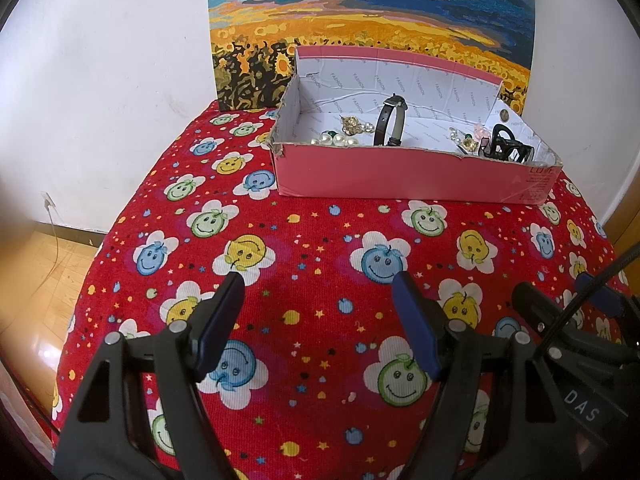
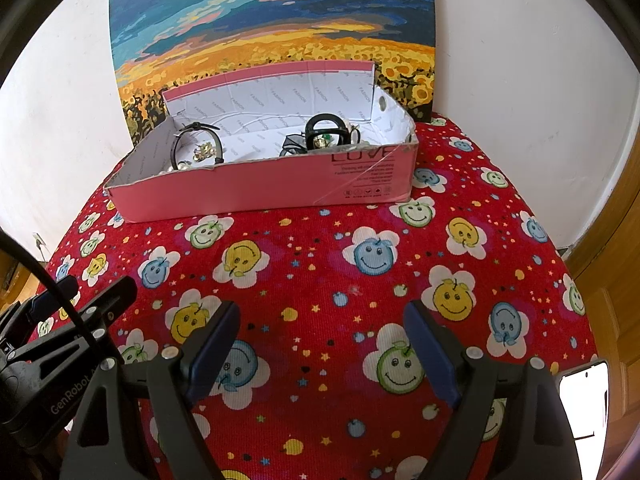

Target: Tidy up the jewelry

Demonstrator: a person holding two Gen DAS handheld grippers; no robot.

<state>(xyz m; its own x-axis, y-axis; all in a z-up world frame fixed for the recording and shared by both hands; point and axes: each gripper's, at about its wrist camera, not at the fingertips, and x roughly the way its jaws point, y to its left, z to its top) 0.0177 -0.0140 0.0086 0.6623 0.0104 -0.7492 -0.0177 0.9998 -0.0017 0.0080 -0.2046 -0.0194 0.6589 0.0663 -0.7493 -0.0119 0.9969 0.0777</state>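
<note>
A pink cardboard box [image 1: 400, 172] with a white lining stands at the back of the red table; it also shows in the right wrist view [image 2: 256, 192]. Inside lie a black wristwatch [image 1: 390, 122], a pearl string [image 1: 336, 140], a gold brooch [image 1: 352, 124], a black hair claw [image 1: 510, 146] and small earrings [image 1: 466, 140]. The watch [image 2: 196, 142] and the hair claw [image 2: 324, 130] show in the right wrist view too. My left gripper [image 1: 318, 292] is open and empty, low over the cloth in front of the box. My right gripper [image 2: 322, 320] is open and empty beside it.
A red cloth with smiley flowers [image 1: 320, 248] covers the table. A sunflower painting [image 1: 368, 20] leans on the white wall behind the box. The right gripper's body [image 1: 580, 320] shows at the lower right of the left wrist view. Wooden floor [image 1: 52, 264] lies left.
</note>
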